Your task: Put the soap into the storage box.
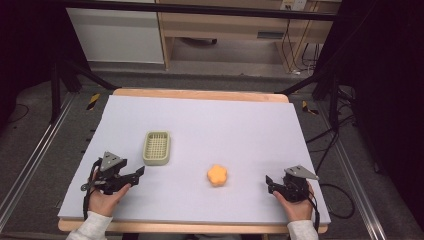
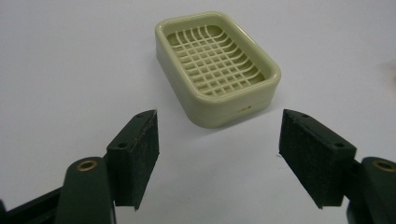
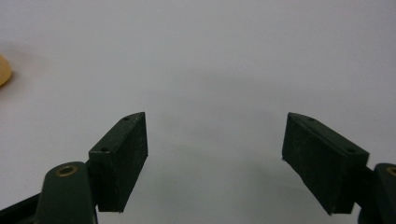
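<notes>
High view: the left gripper (image 1: 137, 173) is held near the table's front left, jaws spread wide, nothing between them. The right gripper (image 1: 270, 182) is held at the front right, likewise spread and empty. A cream slotted tray (image 1: 156, 147) lies just beyond the left gripper; an orange flower-shaped piece (image 1: 217, 175) is seen between the grippers on the white table (image 1: 225, 125).

Two hands reach in from the near edge, each holding a black two-jaw gripper low and well apart. The left gripper (image 1: 139, 172) angles forward and to the right, jaws spread wide; the right gripper (image 1: 269, 181) points left, jaws likewise spread.
</notes>
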Available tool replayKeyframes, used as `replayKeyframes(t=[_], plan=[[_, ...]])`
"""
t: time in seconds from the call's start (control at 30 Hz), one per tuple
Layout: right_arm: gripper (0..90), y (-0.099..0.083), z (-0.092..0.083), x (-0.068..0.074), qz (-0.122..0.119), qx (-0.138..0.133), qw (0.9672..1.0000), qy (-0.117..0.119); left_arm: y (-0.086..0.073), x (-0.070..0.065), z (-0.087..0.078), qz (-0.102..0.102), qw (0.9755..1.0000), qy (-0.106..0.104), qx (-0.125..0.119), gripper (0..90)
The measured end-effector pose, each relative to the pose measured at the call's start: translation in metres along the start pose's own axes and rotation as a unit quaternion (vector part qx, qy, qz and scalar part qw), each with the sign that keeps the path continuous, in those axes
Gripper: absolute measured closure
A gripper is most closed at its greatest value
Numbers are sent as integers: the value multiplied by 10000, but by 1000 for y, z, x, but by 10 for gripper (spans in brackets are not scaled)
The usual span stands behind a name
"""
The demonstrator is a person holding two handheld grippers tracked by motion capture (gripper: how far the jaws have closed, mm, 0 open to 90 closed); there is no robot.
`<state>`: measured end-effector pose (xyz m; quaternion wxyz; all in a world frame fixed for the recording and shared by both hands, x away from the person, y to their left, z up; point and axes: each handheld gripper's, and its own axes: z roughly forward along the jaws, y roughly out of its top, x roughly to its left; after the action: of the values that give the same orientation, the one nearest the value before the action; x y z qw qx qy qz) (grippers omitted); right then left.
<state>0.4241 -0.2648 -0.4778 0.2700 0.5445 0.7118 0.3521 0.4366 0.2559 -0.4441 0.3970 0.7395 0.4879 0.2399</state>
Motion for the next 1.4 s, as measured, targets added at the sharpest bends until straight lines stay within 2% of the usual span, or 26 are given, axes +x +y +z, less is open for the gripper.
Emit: replayKeyframes(t=[0.33, 0.63, 1.03, 1.4], plan=[[225, 3, 5, 2, -62, -11, 9999, -86, 8, -12, 5, 198, 9997, -151, 15, 276], [217, 4, 5, 0, -37, -29, 9999, -142, 17, -16, 4, 249, 9994, -228, -49, 272], [217, 5, 4, -1, -19, -54, 9999, -142, 31, -35, 14, 473, 9981, -393, -56, 268], [215, 7, 5, -1, 2, -77, 9999, -114, 46, -54, 20, 592, 9966, -566, -96, 263]])
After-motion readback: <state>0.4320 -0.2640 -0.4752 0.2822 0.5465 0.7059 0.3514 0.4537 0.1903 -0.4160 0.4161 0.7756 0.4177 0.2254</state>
